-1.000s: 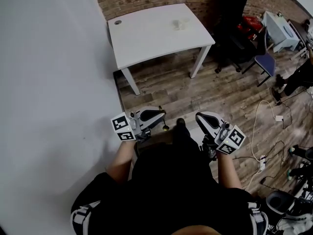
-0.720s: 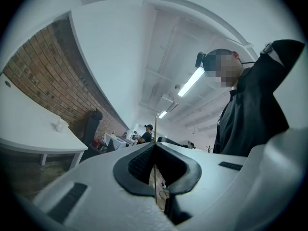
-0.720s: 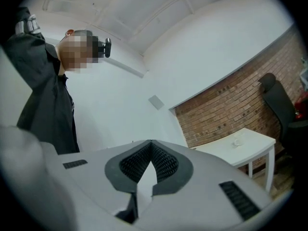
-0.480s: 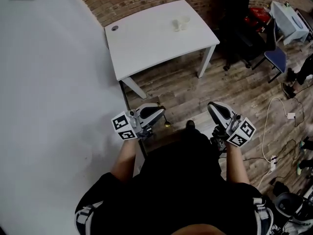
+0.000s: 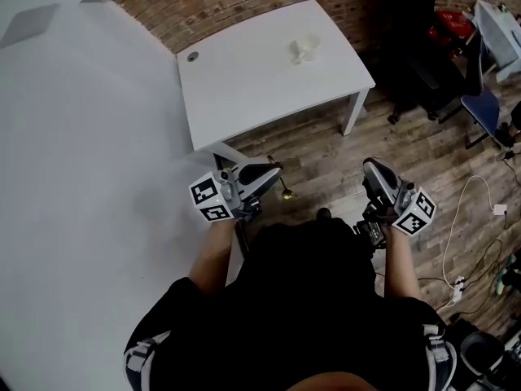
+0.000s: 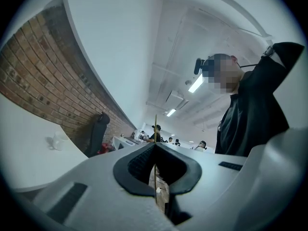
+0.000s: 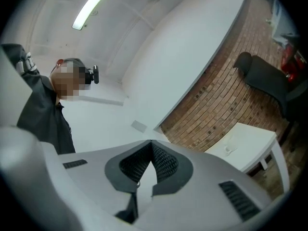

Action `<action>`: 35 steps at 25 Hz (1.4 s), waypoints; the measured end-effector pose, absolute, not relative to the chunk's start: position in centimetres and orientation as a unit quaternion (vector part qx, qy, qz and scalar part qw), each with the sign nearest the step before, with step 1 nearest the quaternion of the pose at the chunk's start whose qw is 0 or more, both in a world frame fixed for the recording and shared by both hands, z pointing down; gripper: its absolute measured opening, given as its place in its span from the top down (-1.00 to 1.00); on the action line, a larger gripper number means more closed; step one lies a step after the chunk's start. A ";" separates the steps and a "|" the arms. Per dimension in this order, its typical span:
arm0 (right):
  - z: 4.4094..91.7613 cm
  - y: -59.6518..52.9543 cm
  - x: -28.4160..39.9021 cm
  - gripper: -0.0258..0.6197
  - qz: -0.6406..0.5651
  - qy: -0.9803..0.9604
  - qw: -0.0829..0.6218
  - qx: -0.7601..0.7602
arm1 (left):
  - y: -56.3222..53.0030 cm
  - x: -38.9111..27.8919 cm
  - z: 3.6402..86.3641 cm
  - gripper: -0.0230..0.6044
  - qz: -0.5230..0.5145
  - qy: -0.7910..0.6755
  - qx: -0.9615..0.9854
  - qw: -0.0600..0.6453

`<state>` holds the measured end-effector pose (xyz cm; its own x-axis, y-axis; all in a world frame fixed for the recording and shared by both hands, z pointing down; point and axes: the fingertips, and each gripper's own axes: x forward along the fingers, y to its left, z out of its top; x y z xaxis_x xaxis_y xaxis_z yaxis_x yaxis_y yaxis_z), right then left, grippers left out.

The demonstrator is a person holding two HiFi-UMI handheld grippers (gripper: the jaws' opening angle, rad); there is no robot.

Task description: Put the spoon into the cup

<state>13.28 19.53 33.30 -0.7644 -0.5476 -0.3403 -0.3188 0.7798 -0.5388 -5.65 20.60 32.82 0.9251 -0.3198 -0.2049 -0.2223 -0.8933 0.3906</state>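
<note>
Bench [image 5: 244, 80] nears; left gripper [image 5: 273, 173] pinches spoon [image 5: 285, 193], right gripper [image 5: 373, 169] pressed together, empty; keep spoon steady approaching cup [image 5: 304, 50].

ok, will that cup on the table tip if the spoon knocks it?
Probably easy to shove: the cup looks small and pale, maybe thin plastic, so likely light. It sits free on the smooth white table, so it may slide or tip. Material unclear.
</note>
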 end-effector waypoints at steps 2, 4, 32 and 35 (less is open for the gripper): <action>33.9 17.5 12.8 0.90 -0.235 0.914 0.245 -0.221 | 19.5 -5.7 32.3 0.87 -0.132 -0.147 0.963 0.182; 34.6 15.2 11.7 0.90 -0.240 0.920 0.228 -0.211 | 18.2 -6.3 32.2 0.87 -0.133 -0.156 0.960 0.188; 36.0 -4.1 5.5 0.90 -0.181 0.893 0.167 -0.375 | -3.1 -13.9 41.6 0.87 -0.177 -0.103 0.932 0.299; 37.1 -6.7 7.2 0.90 -0.192 0.895 0.160 -0.368 | -5.3 -13.2 41.5 0.87 -0.184 -0.122 0.928 0.301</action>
<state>7.23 -6.67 37.10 -0.6776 -0.7212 -0.1440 -0.5983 0.6545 -0.4623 -13.18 -5.28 41.54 0.9026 -0.3374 -0.2673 -0.1165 -0.7893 0.6029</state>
